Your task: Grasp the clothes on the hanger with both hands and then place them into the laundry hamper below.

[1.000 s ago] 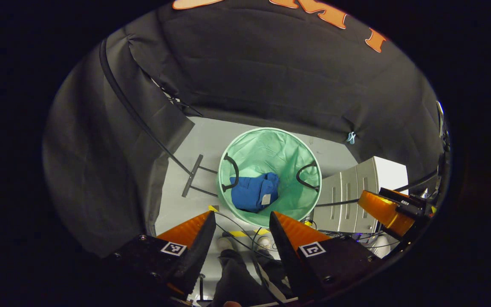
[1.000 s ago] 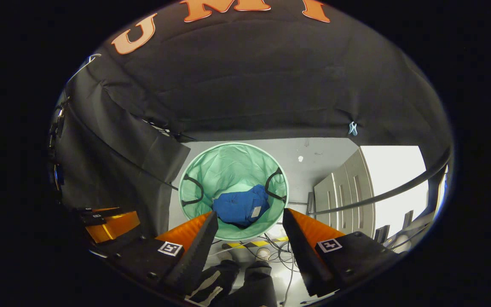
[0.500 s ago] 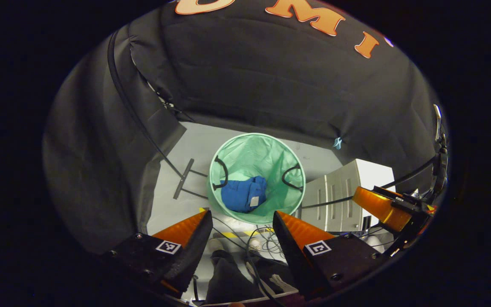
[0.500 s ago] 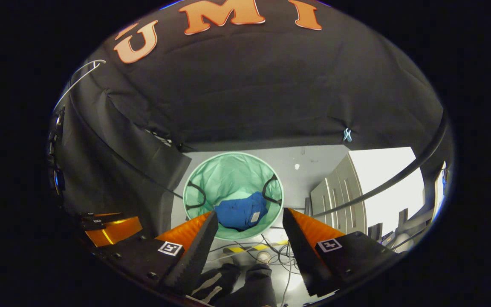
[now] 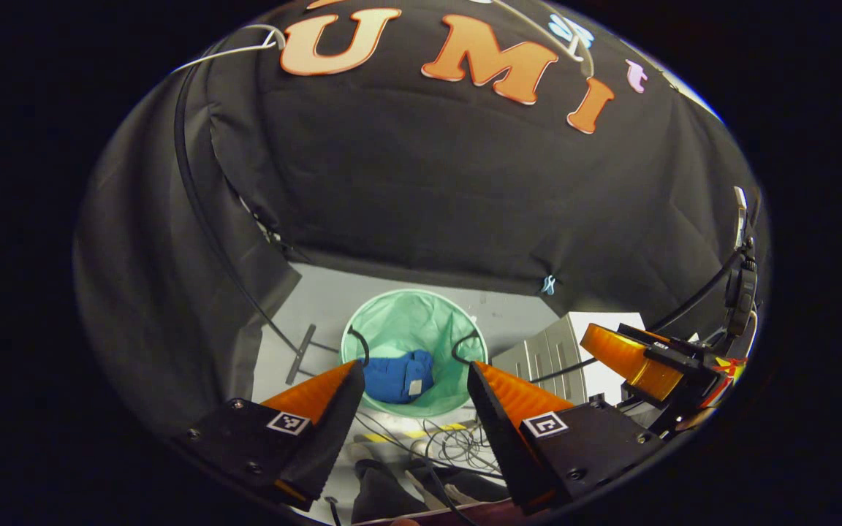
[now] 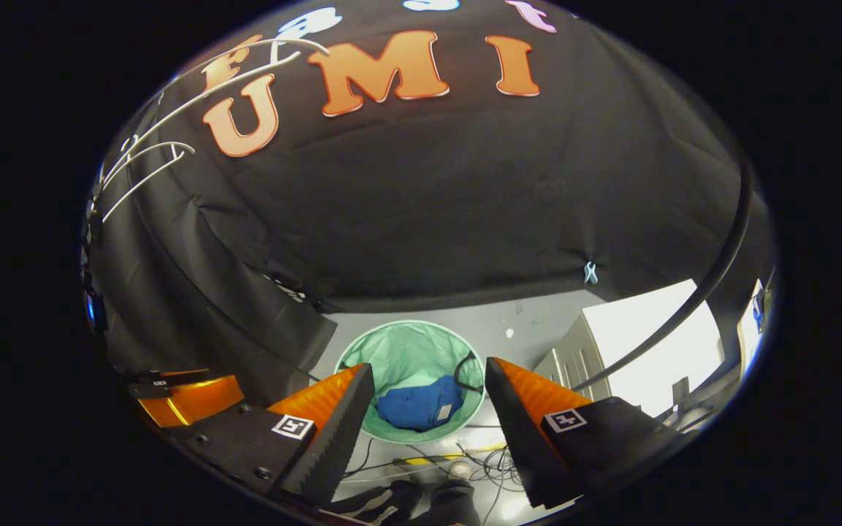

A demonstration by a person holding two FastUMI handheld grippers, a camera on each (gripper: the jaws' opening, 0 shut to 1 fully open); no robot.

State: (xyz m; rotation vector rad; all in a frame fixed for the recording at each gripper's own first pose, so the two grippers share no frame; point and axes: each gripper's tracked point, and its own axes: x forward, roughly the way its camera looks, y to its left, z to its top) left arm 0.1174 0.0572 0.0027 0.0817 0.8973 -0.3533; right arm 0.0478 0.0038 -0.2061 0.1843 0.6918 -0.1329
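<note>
Left gripper (image 5: pixel 414 372): fingers spread apart, nothing between them, held high above the floor (image 5: pixel 297 351). Below, the green laundry hamper (image 5: pixel 414 329) stands on the floor by the black cloth wall (image 5: pixel 421 190), with the blue clothes (image 5: pixel 395 376) lying crumpled inside it. White hangers (image 6: pixel 150 164) hang at upper left in the right gripper view. A white drawer cabinet (image 5: pixel 560 347) stands just right of the hamper. Cables (image 5: pixel 450 442) lie on the floor near it. Right gripper (image 6: pixel 428 372): fingers likewise spread, empty, above the hamper.
</note>
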